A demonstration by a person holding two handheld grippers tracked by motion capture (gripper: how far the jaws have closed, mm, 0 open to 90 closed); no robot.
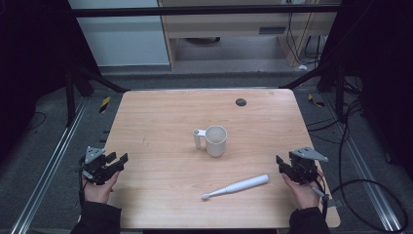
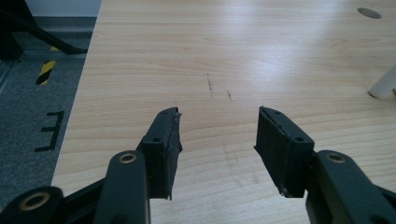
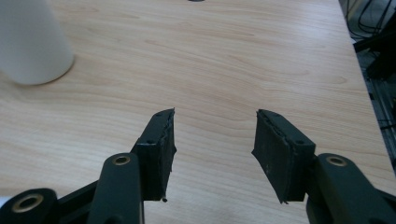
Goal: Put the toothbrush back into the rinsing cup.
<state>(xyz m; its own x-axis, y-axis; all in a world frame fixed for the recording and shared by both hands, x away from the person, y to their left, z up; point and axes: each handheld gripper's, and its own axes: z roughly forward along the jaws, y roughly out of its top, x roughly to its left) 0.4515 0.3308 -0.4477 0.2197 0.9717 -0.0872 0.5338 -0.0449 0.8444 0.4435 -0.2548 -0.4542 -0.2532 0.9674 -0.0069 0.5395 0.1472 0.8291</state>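
A: Jaws first, nearest the camera. My right gripper [image 3: 212,140] stands spread wide with nothing between its pads, above bare wood at the right edge of the table [image 1: 160,195]. My left gripper [image 2: 217,140] is spread the same way and just as empty, at the table's left edge.

B: And the thing to be picked up?

A: The white toothbrush [image 1: 236,186] lies flat near the front edge, between my two hands and nearer the right one. Its thick handle end points toward my right gripper; its small head points left and toward me. Beyond it, near mid-table, the white cup [image 1: 215,140] stands upright with its handle [image 1: 197,138] on the left. Farthest off, a dark round grommet [image 1: 240,102] sits by the back edge.

B: How should the grasp be made?

A: As I judge it, the right gripper is the one to use. I would swing it left and lower it over the thick part of the handle, turning my wrist so the jaws straddle the shaft crosswise, not along it. A round shaft lying flat may roll, so both pads should meet it together and close slowly. The brush and the cup are well apart, which leaves room to lift clear before carrying it over the cup's rim.
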